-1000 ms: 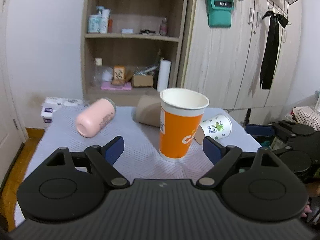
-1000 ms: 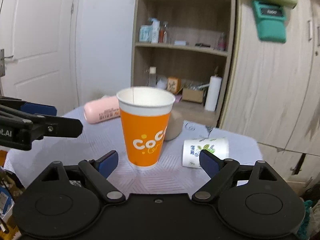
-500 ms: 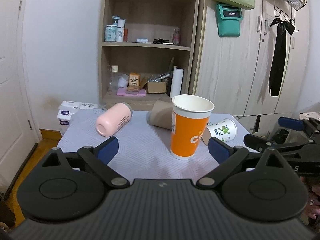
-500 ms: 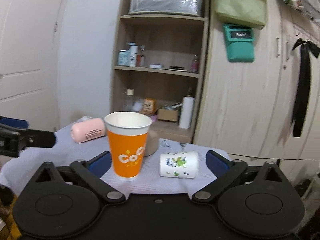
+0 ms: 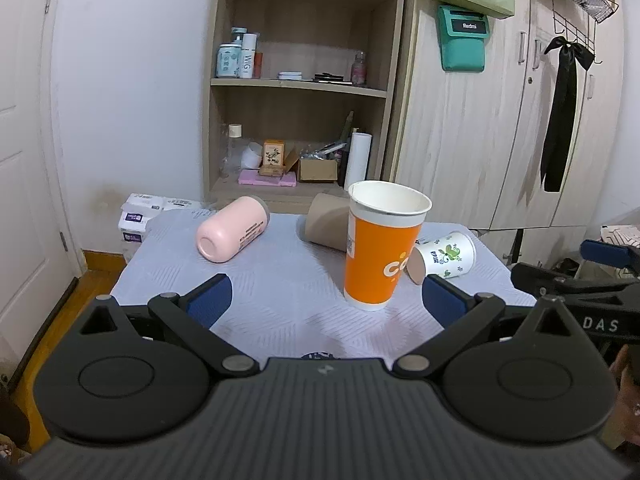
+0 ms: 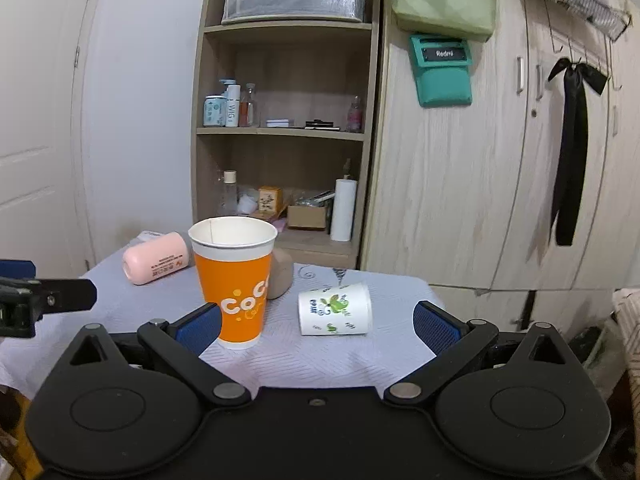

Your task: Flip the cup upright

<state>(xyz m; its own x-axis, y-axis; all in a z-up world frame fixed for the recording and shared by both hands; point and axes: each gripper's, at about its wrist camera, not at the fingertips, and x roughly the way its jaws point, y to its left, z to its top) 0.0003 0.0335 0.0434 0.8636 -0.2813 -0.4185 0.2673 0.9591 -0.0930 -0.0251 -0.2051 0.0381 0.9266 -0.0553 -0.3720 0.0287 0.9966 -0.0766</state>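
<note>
Fingers spread wide on both tools, nothing held. Left gripper (image 5: 324, 294) and right gripper (image 6: 316, 322) have both backed off from the table (image 5: 280, 276) over the last second; cups look smaller, more room in view. Reads as retreat after a finished flip.

Orange cup (image 6: 234, 280) stands upright, mouth up, near the table's middle. Inside looks empty, though only the upper wall shows.

Three others lie on their sides: pink cup (image 5: 232, 232) far left, brown cup (image 5: 326, 226) behind and touching or nearly touching the orange one, white cup (image 6: 336, 309) just right of it. Their openings are hidden or dark; contents cannot be told.

Judgement: one done, three possibly left.
</note>
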